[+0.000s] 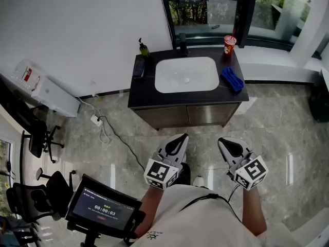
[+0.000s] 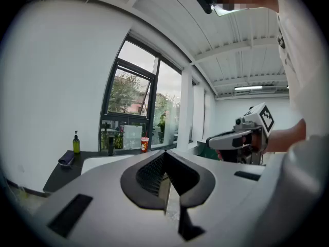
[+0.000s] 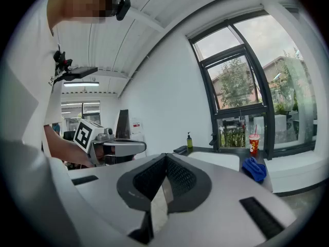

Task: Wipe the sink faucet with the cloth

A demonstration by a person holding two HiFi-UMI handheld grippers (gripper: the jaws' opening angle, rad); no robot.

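You stand back from the sink [image 1: 169,78], left hand-held gripper [image 1: 180,139] and right hand-held gripper [image 1: 226,145] both closed and empty. The blue cloth [image 1: 232,79] lies on the dark tabletop [image 1: 144,95], right of the basin; the faucet [image 1: 182,42] stands behind it.

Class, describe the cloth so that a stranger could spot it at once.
Find the dark counter under the window, with its white basin. The cloth lies right of the basin, in front of the red cup; it alone is blue and crumpled.
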